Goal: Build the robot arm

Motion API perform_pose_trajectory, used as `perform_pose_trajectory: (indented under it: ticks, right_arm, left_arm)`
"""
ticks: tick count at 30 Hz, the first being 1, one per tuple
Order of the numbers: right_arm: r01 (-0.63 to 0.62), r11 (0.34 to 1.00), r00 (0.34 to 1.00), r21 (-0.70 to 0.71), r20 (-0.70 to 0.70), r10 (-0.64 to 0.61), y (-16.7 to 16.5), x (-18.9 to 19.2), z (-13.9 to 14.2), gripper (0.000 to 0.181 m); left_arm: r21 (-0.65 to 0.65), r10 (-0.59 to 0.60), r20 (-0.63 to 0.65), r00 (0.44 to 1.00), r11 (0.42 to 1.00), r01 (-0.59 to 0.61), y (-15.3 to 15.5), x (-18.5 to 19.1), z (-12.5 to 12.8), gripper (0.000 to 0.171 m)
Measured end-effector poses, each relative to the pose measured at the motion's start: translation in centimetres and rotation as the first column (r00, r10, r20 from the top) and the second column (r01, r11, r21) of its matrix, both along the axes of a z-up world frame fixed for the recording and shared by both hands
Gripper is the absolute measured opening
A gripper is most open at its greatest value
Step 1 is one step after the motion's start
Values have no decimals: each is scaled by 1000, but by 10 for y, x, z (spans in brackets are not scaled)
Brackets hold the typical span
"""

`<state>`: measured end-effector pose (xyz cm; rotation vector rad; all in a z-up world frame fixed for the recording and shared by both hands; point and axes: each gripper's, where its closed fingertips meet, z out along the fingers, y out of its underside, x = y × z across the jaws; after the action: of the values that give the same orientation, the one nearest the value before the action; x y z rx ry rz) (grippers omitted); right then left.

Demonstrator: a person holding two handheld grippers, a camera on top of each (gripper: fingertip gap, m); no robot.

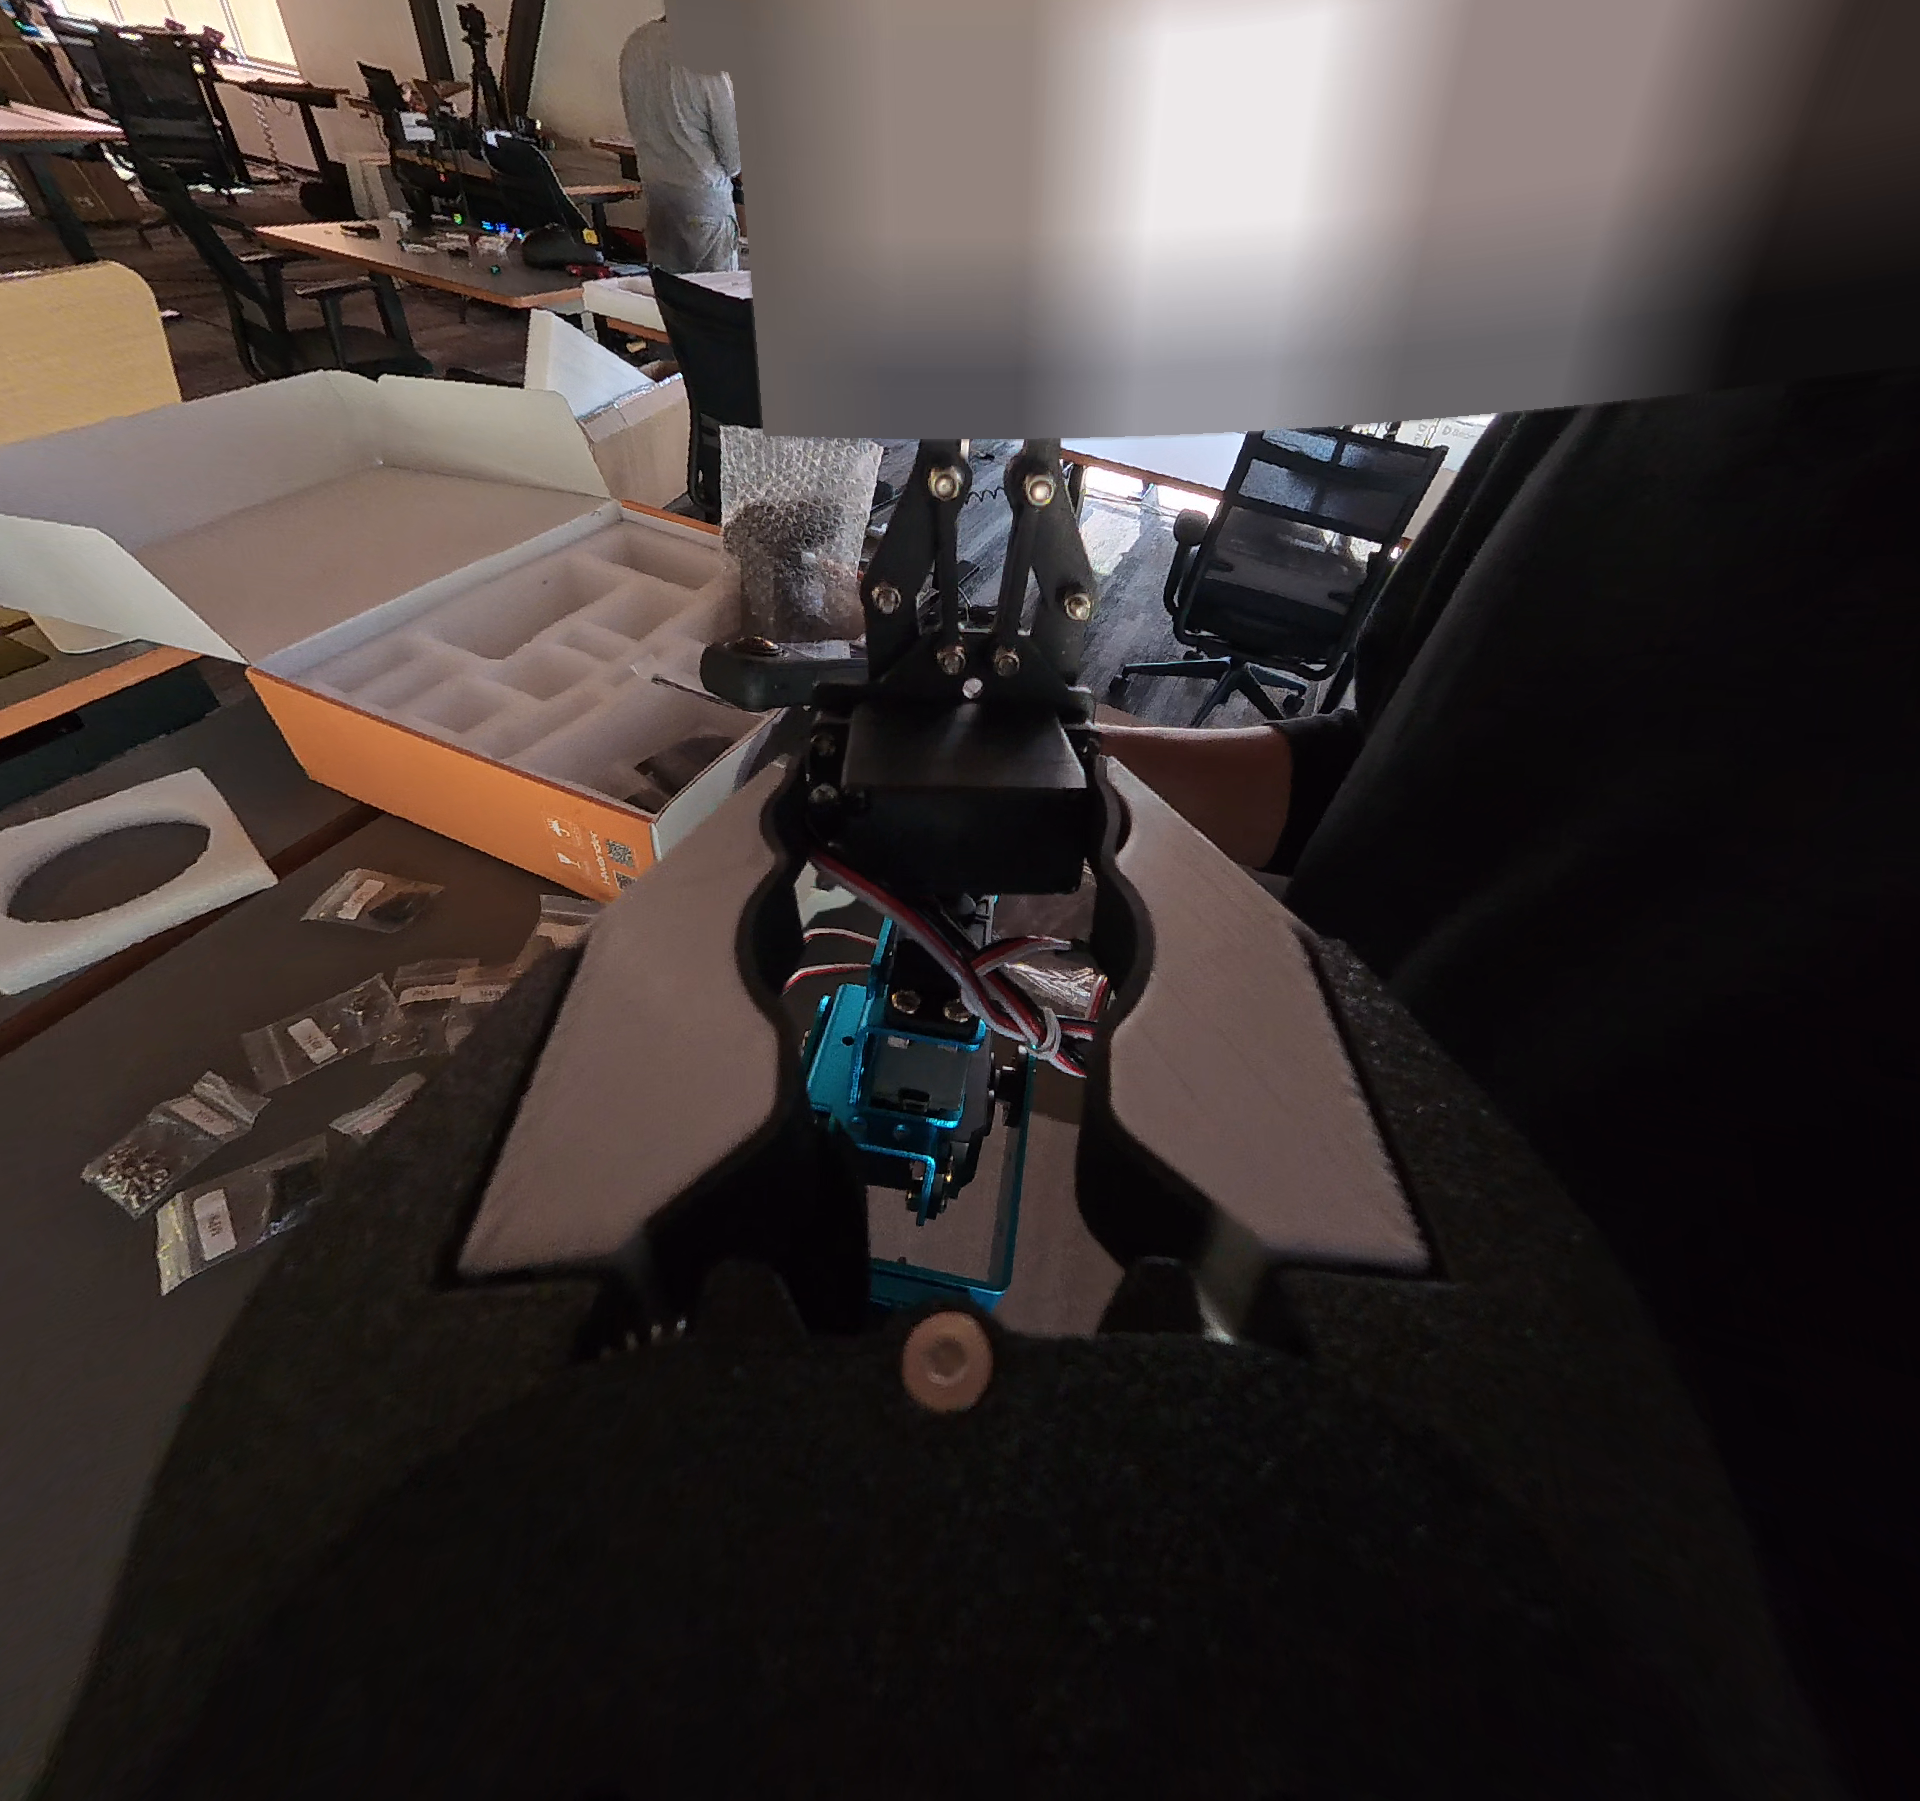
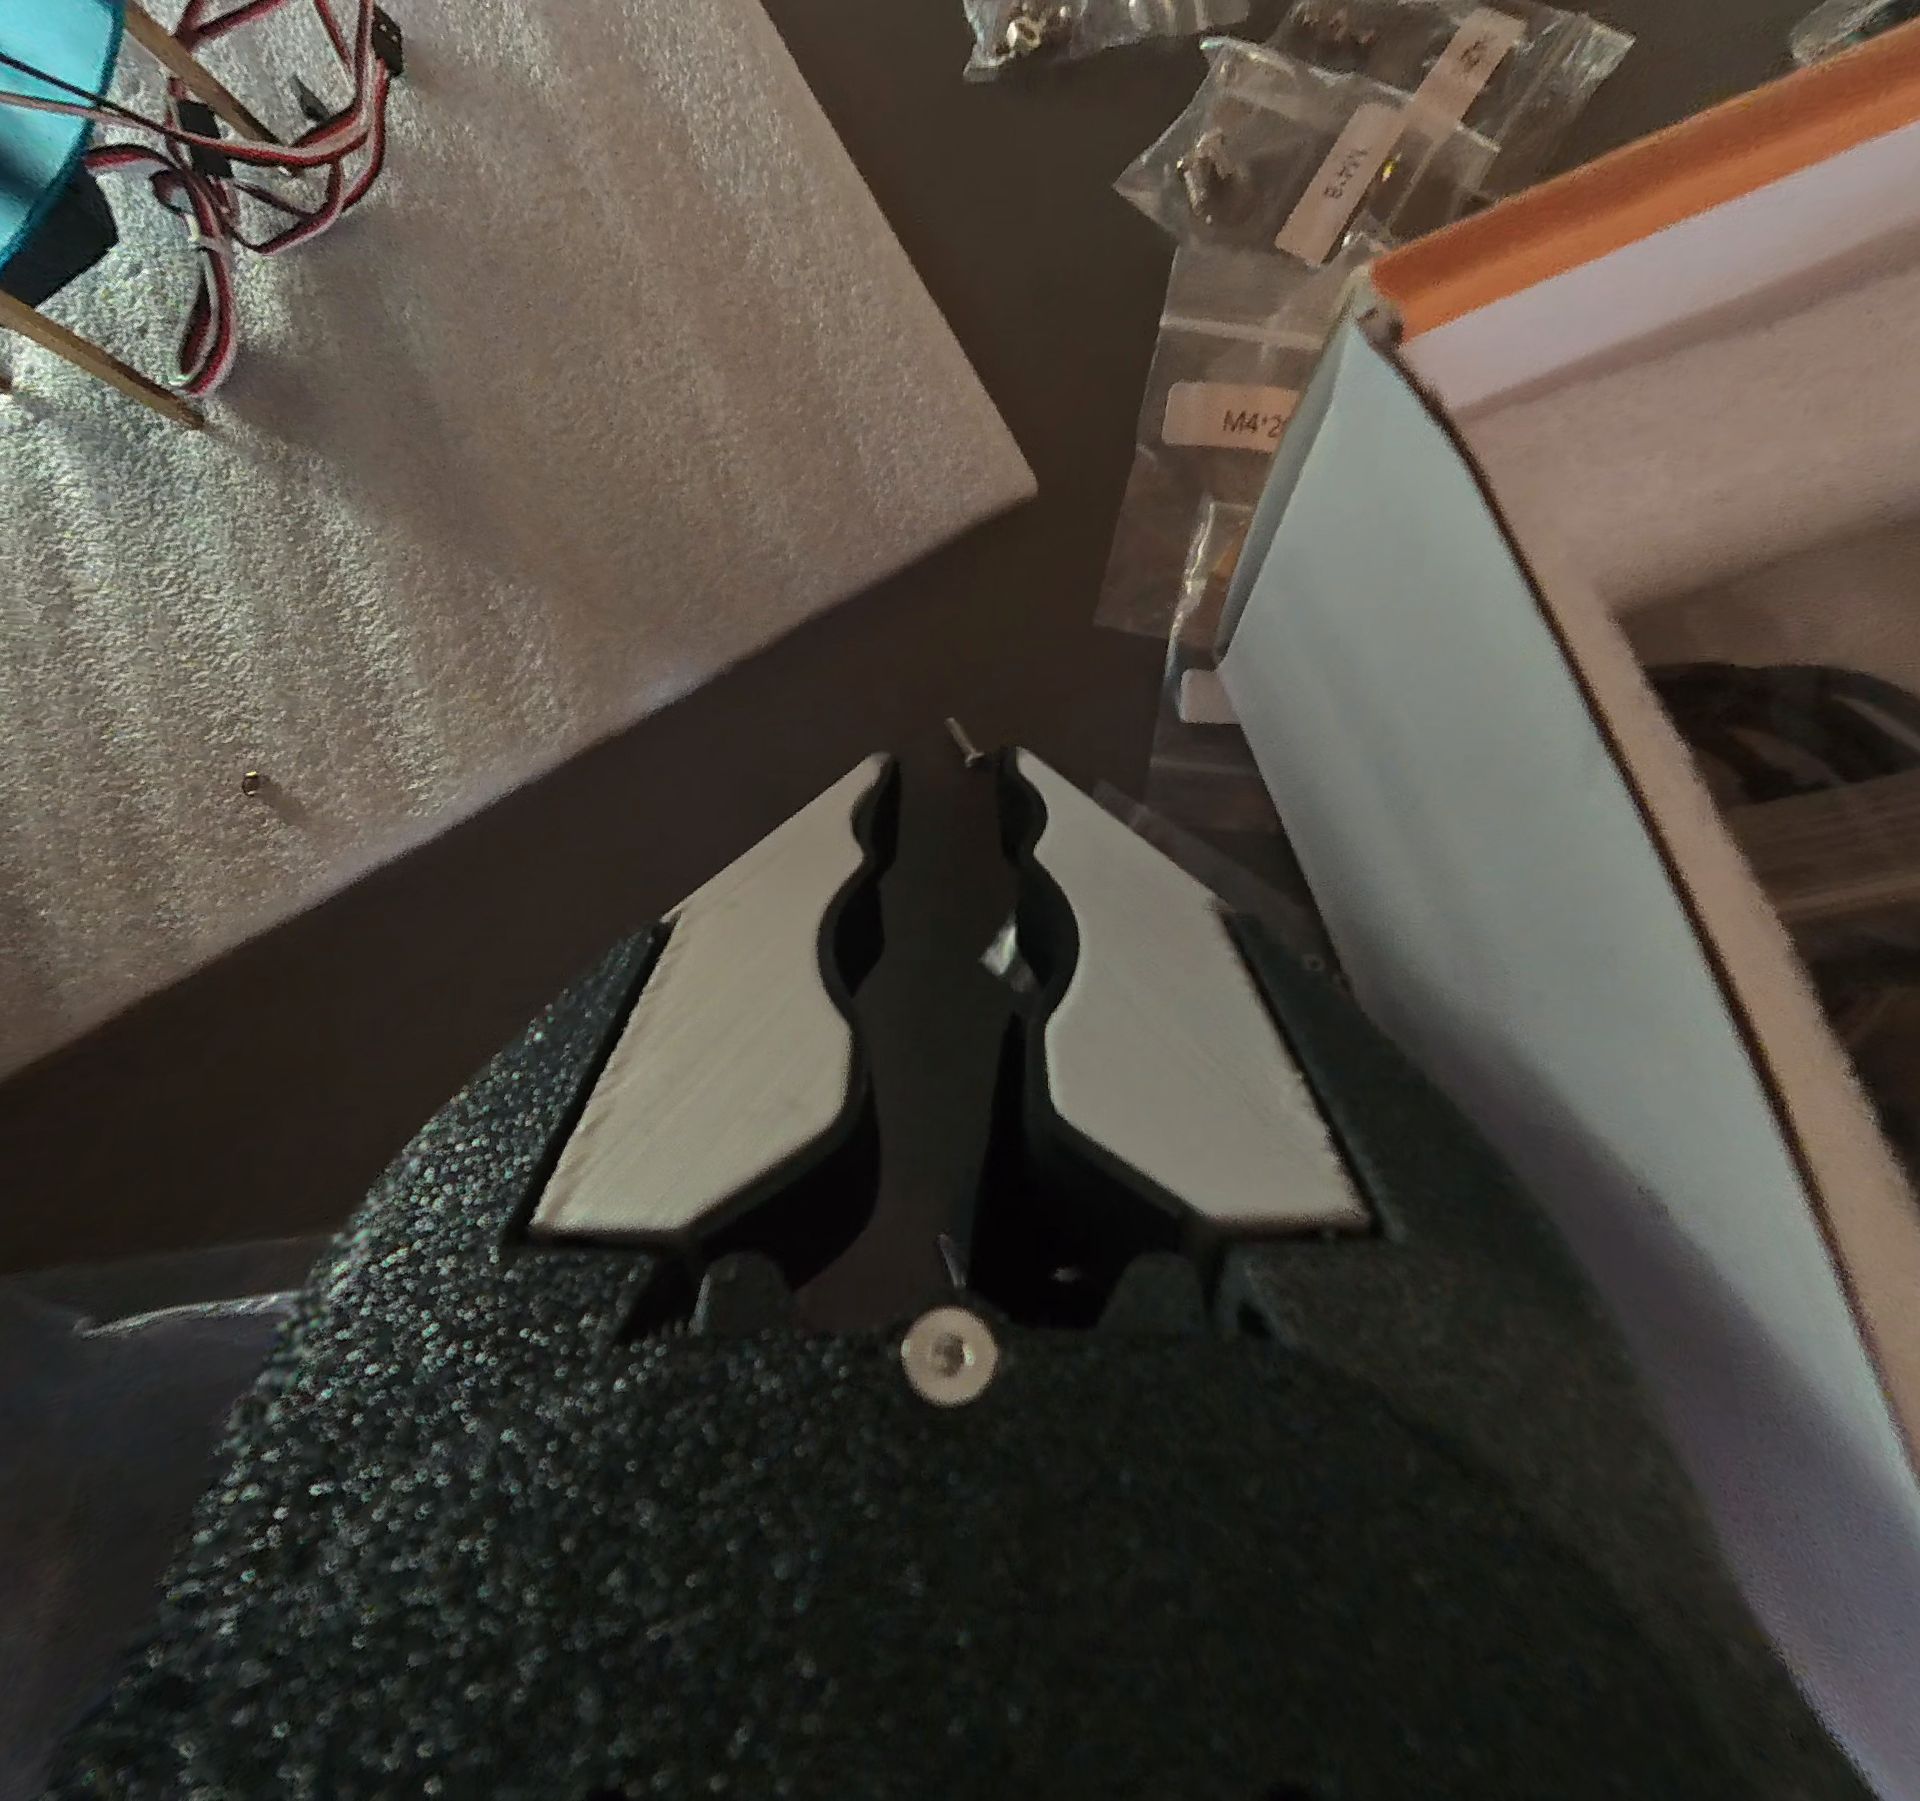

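The small robot arm kit [image 1: 935, 920], a stack of black servo blocks and blue anodised brackets topped by a black linkage claw, is standing upright on the dark tabletop [image 1: 94, 1336] between the fingers of the left tongs [image 1: 940, 795]. Judged from its look, the assembly is stiff and fairly light but top-heavy, with loose red, white and black servo leads [image 1: 1023, 998] that are likely to snag; the square servo body is offering the safest hold. The left tongs are closing around that black servo, their pads appearing to press both its sides. The right tongs [image 2: 948, 764] are hovering low over the tabletop, slightly parted and gripping nothing, with a small loose screw [image 2: 962, 743] lying just beyond their tips. A grey foam sheet [image 2: 468, 401] is lying to one side, an orange-edged box [image 2: 1507, 525] to the other, and clear bags of hardware [image 2: 1340, 162] are lying scattered near it.
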<state>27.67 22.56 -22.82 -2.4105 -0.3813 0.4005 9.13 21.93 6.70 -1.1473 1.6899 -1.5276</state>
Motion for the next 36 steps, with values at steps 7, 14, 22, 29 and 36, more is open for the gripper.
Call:
perform_pose_trajectory:
  ticks: [7, 14, 22, 29, 36]
  right_arm:
    - [-8, 1000, 1000, 13, -11, 8, 5, 1, 1, 11]
    - [-17, 1000, 1000, 10, 23, 17, 2, 1, -2, 6]
    - [-15, 999, 998, 35, 54, 13, -1, 2, -2, 8]
    - [-30, 997, 996, 66, 84, 24, -3, 1, -2, 1]
    - [-51, 997, 994, 62, 99, 45, -7, 1, -1, 16]
  left_arm:
    - [-4, 11, -24, 1000, 1000, -11, -1, 1, -1, 53]
    - [-21, 16, -39, 999, 1000, -17, 1, 1, -1, 53]
    - [-29, 26, -52, 998, 999, -27, 0, 1, -2, 53]
    - [-31, 36, -70, 997, 999, -39, 0, 2, -3, 53]
    - [-21, 49, -91, 995, 998, -51, 0, 2, -4, 52]
